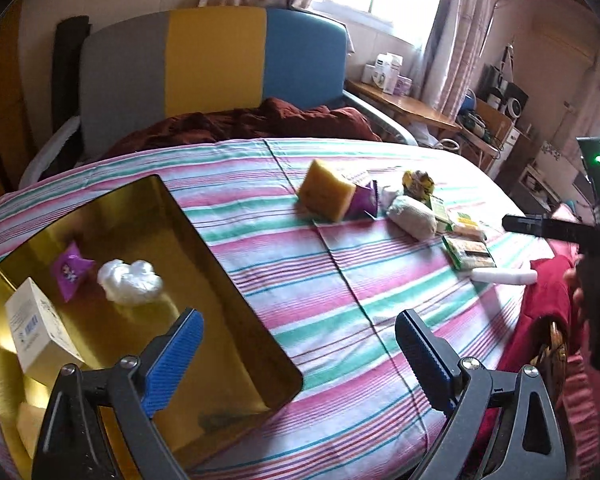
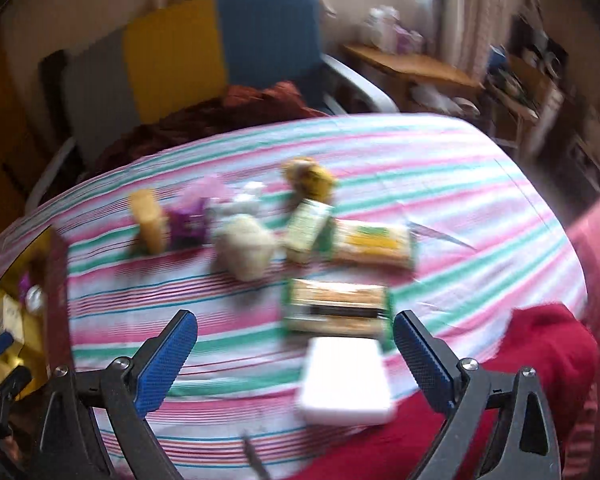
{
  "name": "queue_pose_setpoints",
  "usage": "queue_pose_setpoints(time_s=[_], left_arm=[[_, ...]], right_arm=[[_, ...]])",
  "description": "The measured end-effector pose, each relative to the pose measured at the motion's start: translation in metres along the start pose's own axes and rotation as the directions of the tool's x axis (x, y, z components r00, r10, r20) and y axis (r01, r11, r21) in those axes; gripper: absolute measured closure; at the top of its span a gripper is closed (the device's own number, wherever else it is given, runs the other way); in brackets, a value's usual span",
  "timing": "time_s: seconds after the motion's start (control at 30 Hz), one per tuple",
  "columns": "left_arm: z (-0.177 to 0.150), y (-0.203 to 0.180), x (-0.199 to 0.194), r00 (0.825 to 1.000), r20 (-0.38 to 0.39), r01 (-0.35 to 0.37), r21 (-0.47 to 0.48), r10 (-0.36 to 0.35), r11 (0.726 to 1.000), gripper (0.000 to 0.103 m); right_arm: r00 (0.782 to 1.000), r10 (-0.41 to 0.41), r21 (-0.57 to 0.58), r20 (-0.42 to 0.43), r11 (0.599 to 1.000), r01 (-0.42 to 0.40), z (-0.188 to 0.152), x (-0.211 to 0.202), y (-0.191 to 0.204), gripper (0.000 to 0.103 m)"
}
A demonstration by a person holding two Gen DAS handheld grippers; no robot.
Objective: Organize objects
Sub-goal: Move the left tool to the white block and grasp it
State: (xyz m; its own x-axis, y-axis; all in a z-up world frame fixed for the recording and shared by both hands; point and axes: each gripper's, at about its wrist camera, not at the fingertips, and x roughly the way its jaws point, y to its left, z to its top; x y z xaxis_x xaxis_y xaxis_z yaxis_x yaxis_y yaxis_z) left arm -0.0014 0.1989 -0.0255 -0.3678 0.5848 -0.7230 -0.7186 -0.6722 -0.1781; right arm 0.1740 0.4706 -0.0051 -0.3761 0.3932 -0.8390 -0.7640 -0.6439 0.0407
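A gold tray [image 1: 228, 312] lies on the striped bed at the left. It holds a white box [image 1: 40, 328], a purple packet [image 1: 70, 270] and a white wad [image 1: 130, 282]. My left gripper [image 1: 298, 354] is open and empty over the tray's right edge. Further off lie a yellow sponge [image 1: 326, 194], a purple packet [image 1: 362, 200], a grey bundle [image 1: 414, 216] and snack packs [image 1: 468, 254]. My right gripper [image 2: 296, 354] is open and empty above a white block [image 2: 346, 380] and a green snack pack [image 2: 336, 306]. The right wrist view is blurred.
A red cloth [image 2: 500, 380] lies at the bed's right front edge. A grey, yellow and blue chair [image 1: 216, 60] with a brown blanket [image 1: 240, 124] stands behind the bed. A wooden side table [image 1: 404, 104] with boxes stands at the back right.
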Motion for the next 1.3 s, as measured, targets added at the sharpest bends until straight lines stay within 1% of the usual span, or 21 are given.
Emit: queue_pose_setpoints(time_s=[0.13,0.17,0.27,0.33,0.37,0.4,0.43,0.47,0.5,0.53,0.6,0.63,0.67,0.9,0.97,1.03,1.1,1.13,1.17,1.23,1.3], left_arm=[[-0.002,0.000,0.003,1.000,-0.011,0.010,-0.006,-0.010,1.000,0.006],[-0.002,0.001,0.003,1.000,-0.011,0.010,-0.010,-0.010,1.000,0.006],[-0.002,0.006,0.002,1.000,-0.011,0.008,-0.020,-0.009,1.000,0.006],[-0.002,0.008,0.002,1.000,-0.010,0.006,-0.028,-0.006,1.000,0.006],[-0.002,0.009,0.002,1.000,-0.011,0.005,-0.032,-0.006,0.999,0.006],[-0.001,0.010,0.002,1.000,-0.011,0.005,-0.034,-0.006,0.999,0.005],[-0.001,0.010,0.003,1.000,-0.011,0.003,-0.034,-0.004,0.999,0.005],[-0.001,0.011,0.004,1.000,-0.012,0.002,-0.034,-0.002,0.999,0.005],[-0.001,0.011,0.004,1.000,-0.014,0.001,-0.034,-0.002,0.999,0.005],[-0.002,0.011,0.005,1.000,-0.016,0.002,-0.034,-0.003,0.999,0.005],[-0.002,0.010,0.005,1.000,-0.018,0.003,-0.030,-0.004,1.000,0.005],[-0.002,0.010,0.006,1.000,-0.021,0.005,-0.026,-0.005,1.000,0.005],[-0.001,0.008,0.007,1.000,-0.023,0.007,-0.020,-0.007,1.000,0.005],[0.001,-0.021,0.025,0.998,-0.057,0.046,0.104,-0.040,0.993,0.005],[-0.001,-0.034,0.033,0.996,-0.073,0.063,0.157,-0.052,0.986,0.005],[-0.003,-0.049,0.038,0.993,-0.083,0.099,0.233,-0.082,0.967,0.005],[-0.006,-0.071,0.044,0.986,-0.103,0.161,0.346,-0.133,0.924,0.005],[-0.007,-0.078,0.045,0.984,-0.106,0.174,0.385,-0.144,0.906,0.005],[-0.009,-0.089,0.047,0.983,-0.104,0.184,0.444,-0.154,0.877,0.005],[-0.010,-0.106,0.052,0.977,-0.119,0.215,0.518,-0.179,0.828,0.005],[-0.010,-0.123,0.059,0.964,-0.164,0.266,0.570,-0.210,0.777,0.000]], right_arm=[[0.989,0.011,0.093,-0.144,0.996,0.003,0.006,0.028,-0.029,0.003],[0.982,0.002,0.167,-0.190,0.985,0.031,0.003,0.037,-0.032,0.003],[0.959,0.049,0.190,-0.278,0.982,0.005,-0.006,0.054,-0.030,0.003],[0.954,0.092,0.185,-0.285,0.982,-0.039,-0.009,0.055,-0.020,0.002],[0.944,0.179,0.206,-0.278,0.971,-0.124,-0.010,0.053,-0.013,0.001],[0.925,0.265,0.231,-0.273,0.951,-0.204,-0.010,0.052,-0.008,0.003],[0.893,0.364,0.257,-0.264,0.919,-0.298,-0.010,0.050,0.000,0.003],[0.878,0.407,0.259,-0.253,0.903,-0.344,-0.009,0.047,0.006,0.003],[0.873,0.428,0.247,-0.234,0.895,-0.372,-0.007,0.042,0.012,0.003],[0.878,0.426,0.231,-0.219,0.897,-0.378,-0.005,0.037,0.016,0.003],[0.903,0.385,0.191,-0.193,0.917,-0.350,0.000,0.026,0.021,0.003],[0.934,0.323,0.262,-0.151,0.924,-0.278,0.002,0.024,0.021,0.003],[0.944,0.296,0.254,-0.143,0.933,-0.254,0.002,0.021,0.020,0.003],[0.979,0.168,0.242,-0.118,0.961,-0.135,-0.004,0.017,-0.003,0.003],[0.984,0.143,0.227,-0.108,0.967,-0.116,-0.008,0.011,-0.009,0.003],[0.987,0.129,0.213,-0.098,0.971,-0.105,-0.011,0.006,-0.017,0.003],[0.989,0.118,0.217,-0.084,0.971,-0.097,-0.015,-0.002,-0.026,0.003],[0.990,0.117,0.223,-0.076,0.970,-0.098,-0.017,-0.004,-0.030,0.003],[0.991,0.118,0.229,-0.067,0.968,-0.100,-0.019,-0.006,-0.034,0.003],[0.991,0.119,0.240,-0.055,0.965,-0.102,-0.021,-0.008,-0.039,0.003],[0.992,0.119,0.250,-0.048,0.963,-0.104,-0.023,-0.009,-0.043,0.003]])
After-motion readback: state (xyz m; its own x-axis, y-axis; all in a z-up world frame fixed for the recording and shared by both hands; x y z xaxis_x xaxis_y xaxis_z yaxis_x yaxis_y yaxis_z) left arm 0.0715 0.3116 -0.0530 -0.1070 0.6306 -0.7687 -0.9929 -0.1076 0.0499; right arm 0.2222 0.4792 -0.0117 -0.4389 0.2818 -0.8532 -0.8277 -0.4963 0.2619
